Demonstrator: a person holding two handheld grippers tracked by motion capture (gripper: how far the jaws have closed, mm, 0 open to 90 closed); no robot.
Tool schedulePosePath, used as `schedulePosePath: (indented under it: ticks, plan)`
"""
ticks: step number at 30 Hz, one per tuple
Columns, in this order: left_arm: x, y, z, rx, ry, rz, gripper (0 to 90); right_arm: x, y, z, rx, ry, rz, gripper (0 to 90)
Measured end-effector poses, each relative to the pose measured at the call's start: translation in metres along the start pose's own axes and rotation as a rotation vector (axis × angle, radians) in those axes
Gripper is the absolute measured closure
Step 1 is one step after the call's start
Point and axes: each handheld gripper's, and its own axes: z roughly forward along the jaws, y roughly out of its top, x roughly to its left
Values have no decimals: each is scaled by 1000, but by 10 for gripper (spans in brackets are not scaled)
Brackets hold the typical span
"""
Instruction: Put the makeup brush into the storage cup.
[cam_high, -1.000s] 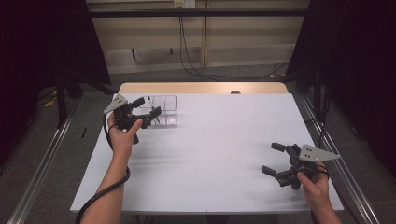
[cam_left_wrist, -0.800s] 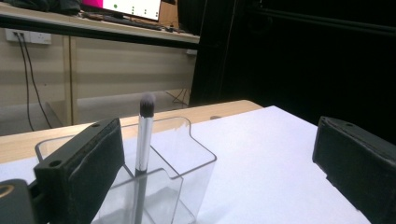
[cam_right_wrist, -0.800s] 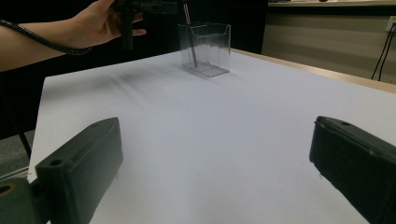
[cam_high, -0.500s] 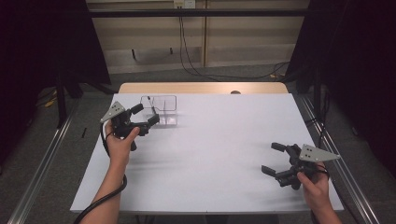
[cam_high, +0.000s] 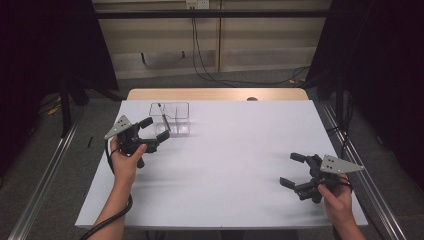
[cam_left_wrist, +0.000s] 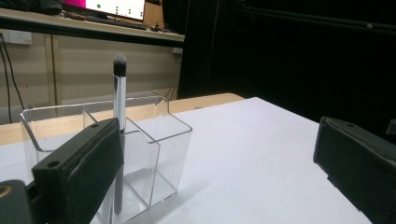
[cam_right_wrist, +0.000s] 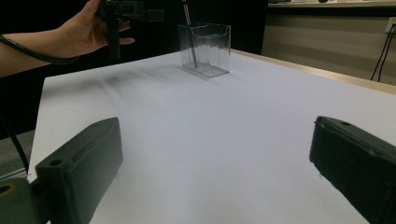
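A clear plastic holder (cam_high: 172, 118) with compartments stands at the table's far left. A slim makeup brush (cam_high: 163, 116) leans upright inside it, bristles up. In the left gripper view the brush (cam_left_wrist: 118, 122) rises just behind the left jaw, inside the holder (cam_left_wrist: 154, 149). My left gripper (cam_high: 154, 129) is open just left of the holder, nothing between its jaws. My right gripper (cam_high: 293, 169) is open low over the table at the near right, holding nothing. From the right gripper view the holder (cam_right_wrist: 206, 48) stands far off beside the person's left hand (cam_right_wrist: 88, 29).
A white sheet (cam_high: 230, 160) covers the table, with a wooden strip (cam_high: 215, 94) bare along the far edge. Metal rails (cam_high: 45, 180) run along the floor on both sides. Cables (cam_high: 200, 50) hang on the wall behind.
My left gripper has drawn back toward the person and away from the holder, leaving the brush standing in it. The right gripper has stayed in place.
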Motion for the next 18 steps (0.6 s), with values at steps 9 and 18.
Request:
schedulePosePath:
  ticks: [9,18]
  plan:
    - [-7,-2,-7,4,-27,17,12,0,0,0,0,-1,-1,21]
    - [-13,-4,-15,5,-59,25,4,0,0,0,0,-2,-3,21]
